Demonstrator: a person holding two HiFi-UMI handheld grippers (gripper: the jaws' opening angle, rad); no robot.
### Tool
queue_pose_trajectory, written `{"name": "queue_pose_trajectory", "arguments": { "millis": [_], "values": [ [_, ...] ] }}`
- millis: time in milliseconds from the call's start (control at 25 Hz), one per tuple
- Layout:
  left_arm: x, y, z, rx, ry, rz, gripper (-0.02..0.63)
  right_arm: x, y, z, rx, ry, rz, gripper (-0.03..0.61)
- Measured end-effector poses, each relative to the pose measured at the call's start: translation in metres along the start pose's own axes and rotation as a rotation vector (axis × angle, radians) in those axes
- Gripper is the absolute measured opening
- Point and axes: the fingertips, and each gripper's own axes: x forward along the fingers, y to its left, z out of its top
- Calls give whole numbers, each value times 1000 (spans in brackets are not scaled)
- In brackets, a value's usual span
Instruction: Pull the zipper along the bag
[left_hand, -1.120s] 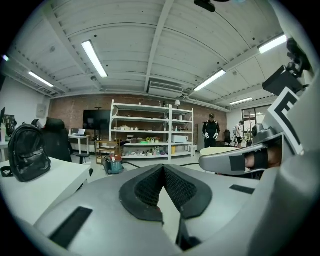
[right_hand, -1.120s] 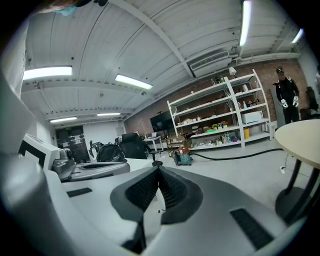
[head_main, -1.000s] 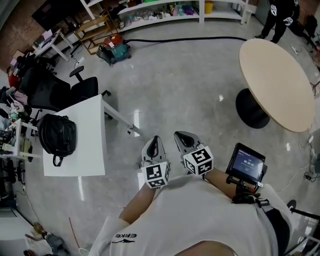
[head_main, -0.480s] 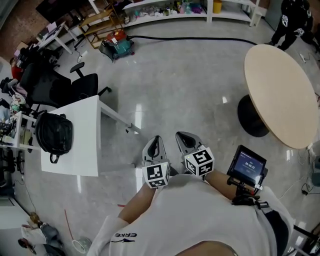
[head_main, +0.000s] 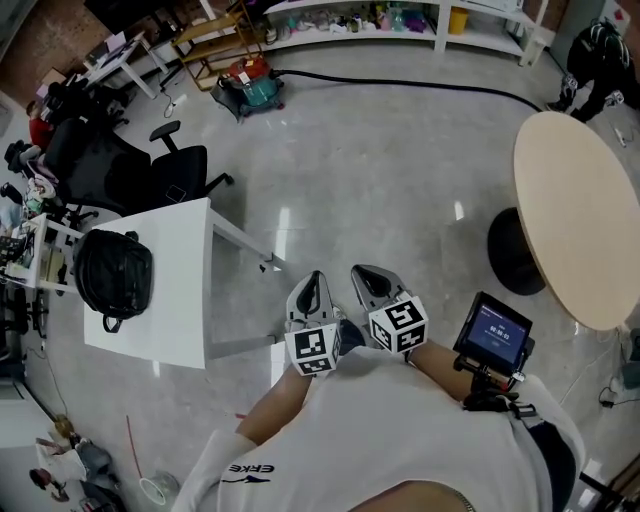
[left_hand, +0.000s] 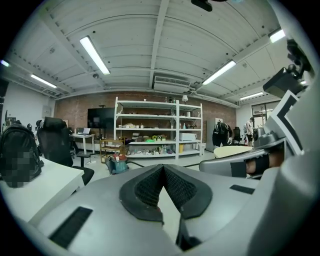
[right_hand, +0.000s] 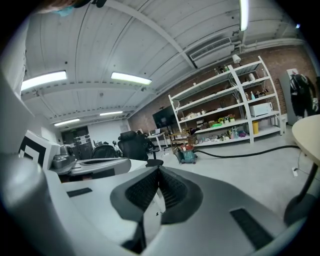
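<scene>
Currently I hold both grippers side by side close to the body, over the floor. Left gripper (head_main: 312, 283) (left_hand: 163, 170): pads pressed together at the tips, nothing between them. Right gripper (head_main: 365, 275) (right_hand: 158, 172): same state, nothing held. The bag (head_main: 113, 278) (left_hand: 17, 150), black, lies on the left part of the white table (head_main: 180, 310), well apart from both grippers, to their left. A round table (head_main: 575, 220) stands at the right. A chair (head_main: 175, 170) stands on the far side of the white table.
</scene>
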Motion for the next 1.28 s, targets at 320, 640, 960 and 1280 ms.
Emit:
{"name": "queue_pose_trajectory", "arguments": {
  "millis": [320, 640, 960, 1280],
  "values": [
    [60, 68, 23, -2, -28, 6, 3, 83, -4, 33, -17, -6, -1, 5],
    [71, 151, 37, -43, -39, 106, 3, 153, 29, 59, -57, 13, 72, 5],
    [54, 226, 31, -77, -27, 250, 3, 214, 83, 61, -111, 61, 217, 5],
    [33, 294, 29, -120, -21, 469, 3, 270, 131, 67, -167, 119, 408, 5]
  ]
}}
